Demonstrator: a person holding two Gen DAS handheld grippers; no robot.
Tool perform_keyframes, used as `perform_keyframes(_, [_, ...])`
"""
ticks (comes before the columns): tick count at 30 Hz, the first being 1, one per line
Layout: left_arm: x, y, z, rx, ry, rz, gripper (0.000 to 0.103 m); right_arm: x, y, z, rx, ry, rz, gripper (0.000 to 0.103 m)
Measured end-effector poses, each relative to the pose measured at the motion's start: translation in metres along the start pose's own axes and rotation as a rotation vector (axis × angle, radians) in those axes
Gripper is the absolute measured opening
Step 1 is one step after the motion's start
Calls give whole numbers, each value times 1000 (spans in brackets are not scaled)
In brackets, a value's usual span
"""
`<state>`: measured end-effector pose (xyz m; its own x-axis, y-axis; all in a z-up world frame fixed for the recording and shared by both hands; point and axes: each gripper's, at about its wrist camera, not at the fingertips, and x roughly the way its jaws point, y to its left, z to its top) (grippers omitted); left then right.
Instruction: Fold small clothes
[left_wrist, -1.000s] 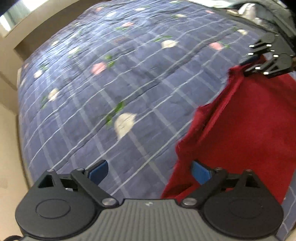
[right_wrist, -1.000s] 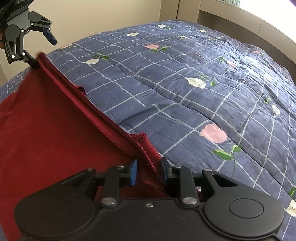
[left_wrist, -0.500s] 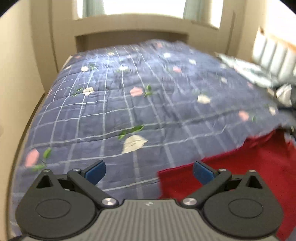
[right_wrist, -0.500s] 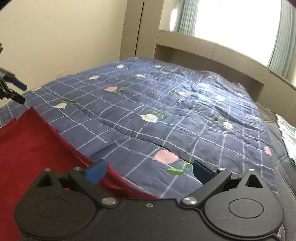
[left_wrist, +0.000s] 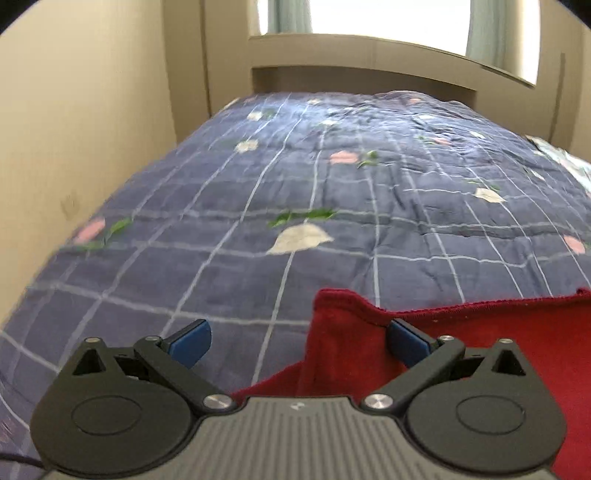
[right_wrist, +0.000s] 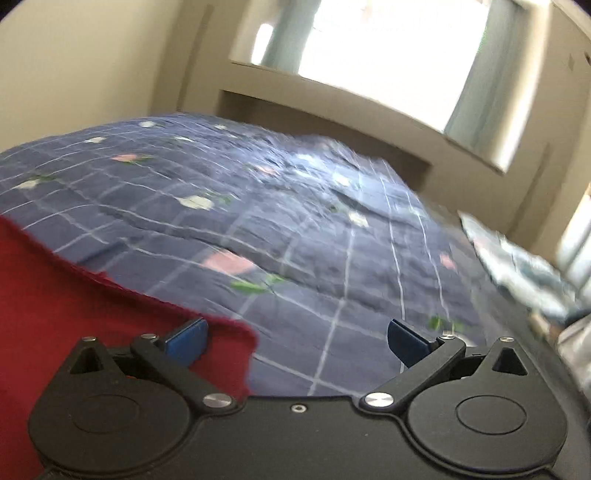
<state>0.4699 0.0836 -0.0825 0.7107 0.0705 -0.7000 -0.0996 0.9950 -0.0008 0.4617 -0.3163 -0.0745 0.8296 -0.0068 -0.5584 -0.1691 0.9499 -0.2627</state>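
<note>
The red garment (left_wrist: 480, 343) lies flat on the near edge of the bed (left_wrist: 332, 206), spread where a fold can begin. Both grippers hover just over it with fingers wide apart, gripping nothing: the left gripper (left_wrist: 298, 338) frames its near-left corner, the right gripper (right_wrist: 295, 338) its near-right corner (right_wrist: 229, 336). The checked floral quilt ahead is bare; crumpled patterned cloth (right_wrist: 517, 266) sits far right, well apart from the garment.

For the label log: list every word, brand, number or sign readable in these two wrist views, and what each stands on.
None can be read.
Left gripper body: one small pale mark, too small to read.
Red garment: no tag or print shows.
Blue checked quilt: flowers and grid lines only, no lettering.
Right gripper: no marking shows.
</note>
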Motion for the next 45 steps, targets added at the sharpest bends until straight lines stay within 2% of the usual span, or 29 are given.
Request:
perform_keyframes(4, [6, 12, -6, -61, 13, -33, 103, 15, -5, -9, 52, 29, -21, 102])
perform_keyframes(14, [7, 17, -4, -85, -1, -61, 103, 18, -9, -14, 93, 33, 2, 102])
perform_keyframes(16, [-6, 21, -1, -109, -28, -46, 103, 13, -16, -10, 120, 26, 28, 102])
perform_keyframes(19, [-41, 28, -4, -168, -123, -2, 103, -15, -16, 1, 99, -35, -39, 102])
perform_keyframes(20, [-52, 30, -5, -178, -141, -10, 103, -26, -14, 4, 88, -55, -49, 102])
perform_keyframes(22, [-74, 32, -9, -183, -158, -37, 103, -44, -6, 13, 61, -67, -15, 102])
perform_keyframes(27, [-116, 31, -34, -199, -159, 12, 103, -69, 40, 31, -38, -71, 75, 102])
perform_keyframes(33, [-151, 36, -91, -254, -154, 39, 103, -71, 107, 40, -84, -39, 186, 102])
perform_keyframes(38, [-165, 36, -130, -306, -139, 40, 103, -56, 149, 40, -126, -14, 180, 102])
perform_keyframes(45, [-156, 33, -155, -339, -156, 38, 103, -41, 179, 21, -222, 13, 128, 102])
